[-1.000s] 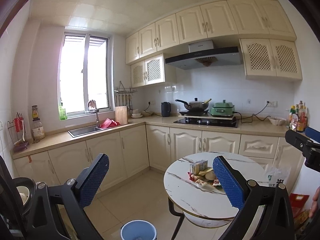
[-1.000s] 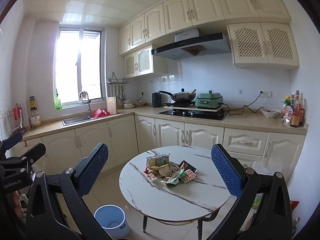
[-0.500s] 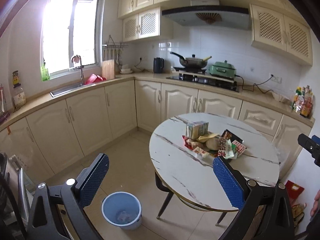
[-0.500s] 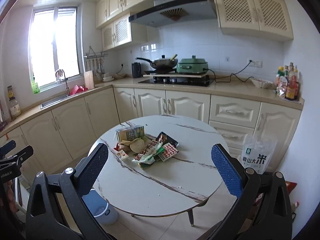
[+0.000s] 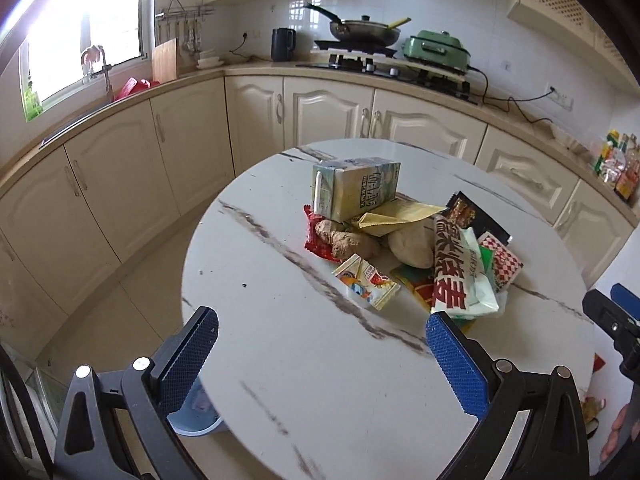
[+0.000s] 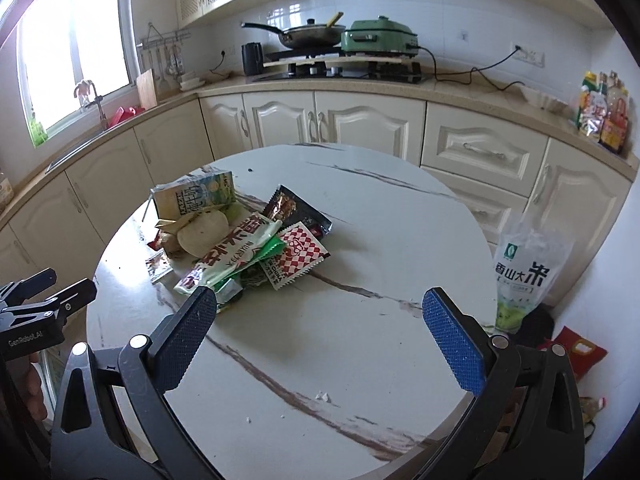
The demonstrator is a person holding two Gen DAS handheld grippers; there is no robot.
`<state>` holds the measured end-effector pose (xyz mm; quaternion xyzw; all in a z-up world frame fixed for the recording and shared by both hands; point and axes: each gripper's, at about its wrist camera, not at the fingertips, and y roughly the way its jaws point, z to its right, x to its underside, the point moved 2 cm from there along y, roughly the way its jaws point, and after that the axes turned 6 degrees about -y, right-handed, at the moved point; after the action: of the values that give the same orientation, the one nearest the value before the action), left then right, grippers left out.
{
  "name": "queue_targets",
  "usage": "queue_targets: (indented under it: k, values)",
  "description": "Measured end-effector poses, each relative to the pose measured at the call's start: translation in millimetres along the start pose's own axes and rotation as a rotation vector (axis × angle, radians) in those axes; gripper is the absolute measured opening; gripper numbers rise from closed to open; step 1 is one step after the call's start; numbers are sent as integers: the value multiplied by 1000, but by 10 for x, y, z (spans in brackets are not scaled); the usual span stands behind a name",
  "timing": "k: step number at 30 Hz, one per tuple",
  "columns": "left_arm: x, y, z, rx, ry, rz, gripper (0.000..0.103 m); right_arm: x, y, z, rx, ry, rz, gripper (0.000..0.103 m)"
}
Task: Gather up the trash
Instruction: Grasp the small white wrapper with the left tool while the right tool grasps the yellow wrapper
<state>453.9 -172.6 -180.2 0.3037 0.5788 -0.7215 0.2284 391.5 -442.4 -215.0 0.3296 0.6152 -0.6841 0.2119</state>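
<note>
A heap of trash lies on the round marble table (image 5: 320,360) (image 6: 360,360): a drink carton (image 5: 352,192) (image 6: 192,198), a ginger root (image 5: 340,240), a small juice pouch (image 5: 366,286), a white-green snack bag (image 5: 460,276) (image 6: 236,256), a red-checked wrapper (image 6: 296,254) and a dark wrapper (image 6: 296,210). My left gripper (image 5: 320,364) hovers open over the table's near part, short of the heap. My right gripper (image 6: 320,340) is open too, with its left fingertip (image 6: 188,332) close to the snack bag's end. A blue bin (image 5: 196,420) shows under the table edge.
Cream cabinets and a worktop wrap the back, with a sink (image 5: 72,128), kettle (image 5: 282,44), wok (image 5: 364,32) and green cooker (image 5: 436,50). A rice bag (image 6: 524,276) and a red packet (image 6: 576,350) sit on the floor right of the table. Bottles (image 6: 604,112) stand far right.
Both grippers have tilted down and moved in toward the table, so the trash heap now looms large. Both stay open and hold nothing.
</note>
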Motion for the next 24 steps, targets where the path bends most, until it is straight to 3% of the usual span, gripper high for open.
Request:
queue_targets:
  k: [7, 9, 12, 16, 20, 24]
  values:
    - [-377, 745, 108, -60, -4, -60, 97, -54, 457, 104, -25, -9, -54, 103]
    - [-424, 916, 129, -35, -10, -87, 93, -67, 576, 101, -32, -18, -73, 103]
    - [-463, 1086, 126, -23, -15, -117, 77, -83, 715, 97, -43, -27, -92, 103]
    - [-505, 1215, 81, -25, -9, -93, 67, -132, 778, 47, -58, -38, -83, 103]
    - [-429, 1203, 11, -12, 14, -68, 30, -184, 856, -37, -64, -65, -85, 103]
    - [-231, 1028, -131, 26, -10, -63, 26, -289, 872, -167, -86, -74, -67, 103]
